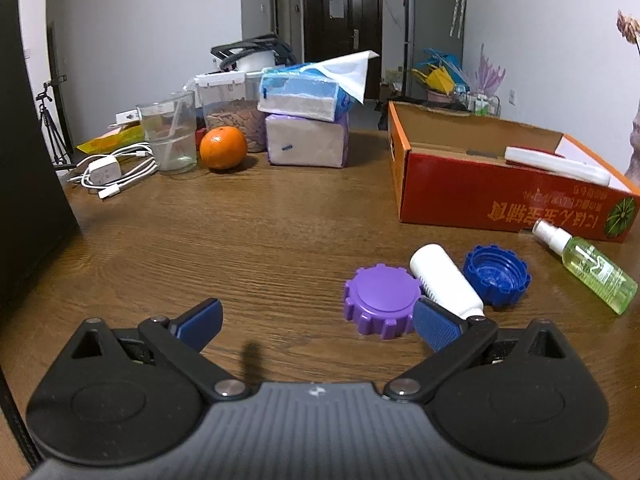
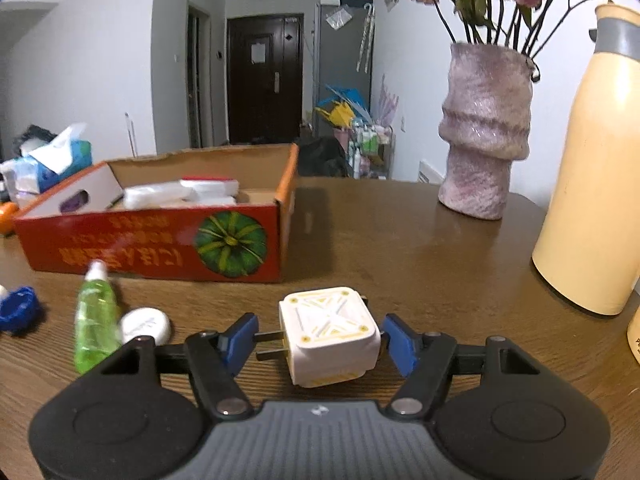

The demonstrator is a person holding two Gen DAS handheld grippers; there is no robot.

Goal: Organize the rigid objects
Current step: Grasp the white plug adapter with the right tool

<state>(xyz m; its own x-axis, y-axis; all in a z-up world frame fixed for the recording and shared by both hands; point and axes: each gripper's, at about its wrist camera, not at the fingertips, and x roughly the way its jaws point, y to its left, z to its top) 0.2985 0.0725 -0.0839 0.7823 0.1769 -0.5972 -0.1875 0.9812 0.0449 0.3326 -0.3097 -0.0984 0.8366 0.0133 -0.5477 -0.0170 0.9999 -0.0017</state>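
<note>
Both grippers are hovering low over a brown wood-grain table (image 1: 248, 232). On the right gripper (image 2: 318, 340) the blue pads are closing in on a white cube-shaped plug adapter (image 2: 330, 334): its two metal prongs are pointing at the left pad and reaching it, while the right pad is sitting at the cube's opposite corner, so the jaws are pinching it across prongs and body. Yellow trim is outlining an X pattern on its top face. On the left gripper (image 1: 318, 322) the jaws are standing spread wide with nothing between them; its right pad is lying just beside a purple ridged cap (image 1: 382, 300) and a white tube (image 1: 446, 280).

An orange-red cardboard box (image 2: 160, 248) is standing open behind the adapter, holding white packets; its front is carrying upside-down yellow Chinese characters, too blurred to read, and a green pumpkin picture. A green spray bottle (image 2: 94, 328) is lying in front of it, its label unreadable, next to a white round case (image 2: 146, 324) and a blue cap (image 1: 498, 274).

Farther left, an orange (image 1: 223, 148), a glass (image 1: 170, 136), a white charger with cable (image 1: 108, 172) and stacked tissue packs (image 1: 306, 128) are sitting together. To the right, a pink vase of dried roses (image 2: 486, 136) and a cream flask (image 2: 596, 168) are standing upright. White walls and a dark door (image 2: 266, 76) are closing off the room.
</note>
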